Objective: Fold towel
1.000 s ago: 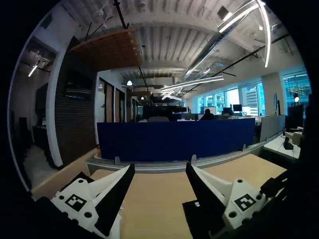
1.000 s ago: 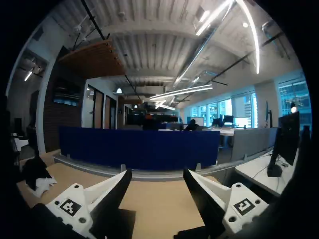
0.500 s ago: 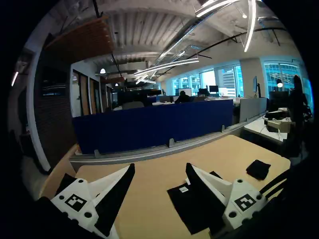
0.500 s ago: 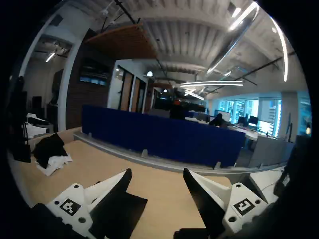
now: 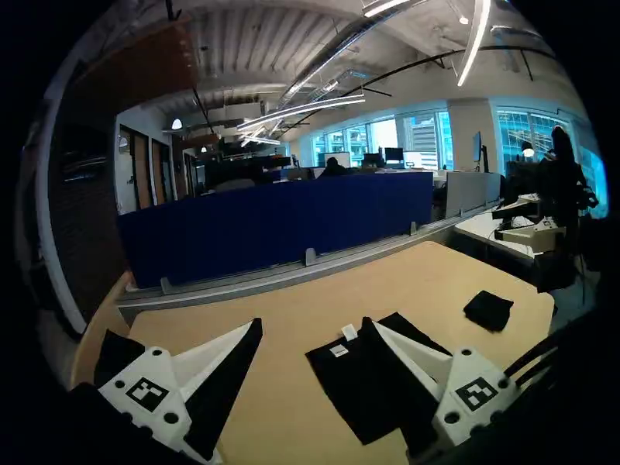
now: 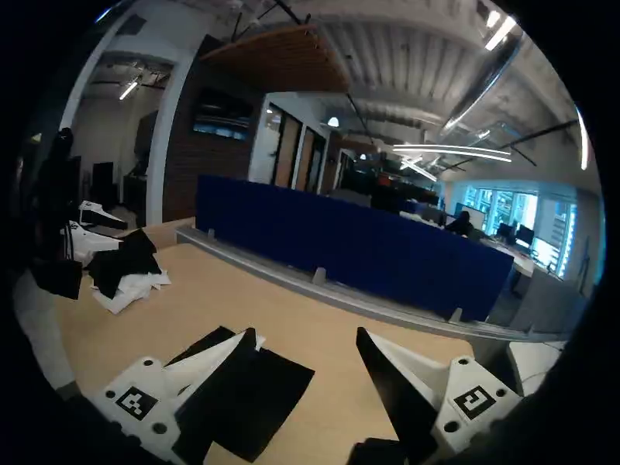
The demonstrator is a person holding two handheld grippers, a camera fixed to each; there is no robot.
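Under the left gripper's spread fingers a black towel lies flat on the bench; right gripper likewise spread.

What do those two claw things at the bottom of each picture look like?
The left gripper and right gripper look alike: two white plastic fingers tapering to points, faced inside with black wedge pads, each carrying a square black-and-white coded marker.
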